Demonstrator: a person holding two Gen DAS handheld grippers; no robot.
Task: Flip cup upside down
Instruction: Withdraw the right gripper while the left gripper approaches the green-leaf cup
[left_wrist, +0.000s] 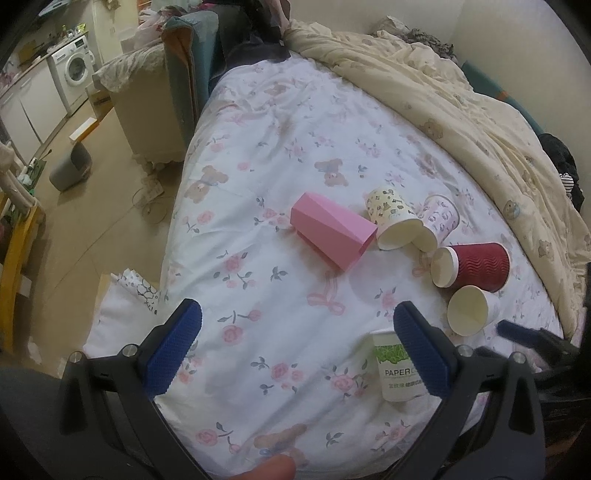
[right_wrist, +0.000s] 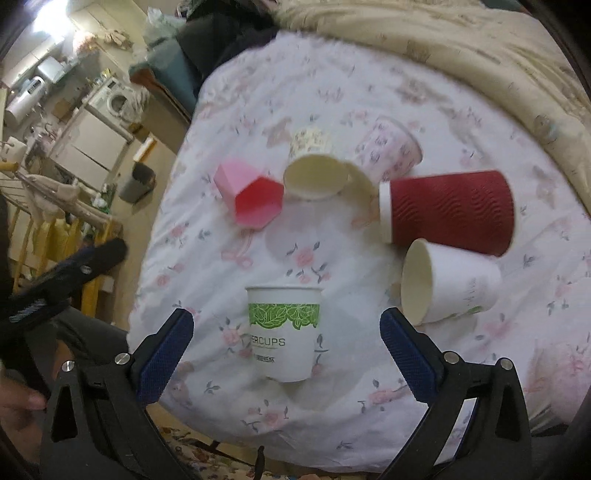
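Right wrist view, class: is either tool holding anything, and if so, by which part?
Nothing is held. The right tool is open, its fingers apart on both sides of the upright green-leaf paper cup. The left tool is open over the bedsheet.

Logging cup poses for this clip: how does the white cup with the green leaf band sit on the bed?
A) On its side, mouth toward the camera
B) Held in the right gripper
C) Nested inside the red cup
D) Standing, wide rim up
D: the green-band cup stands wide rim up between the open right gripper fingers, untouched.
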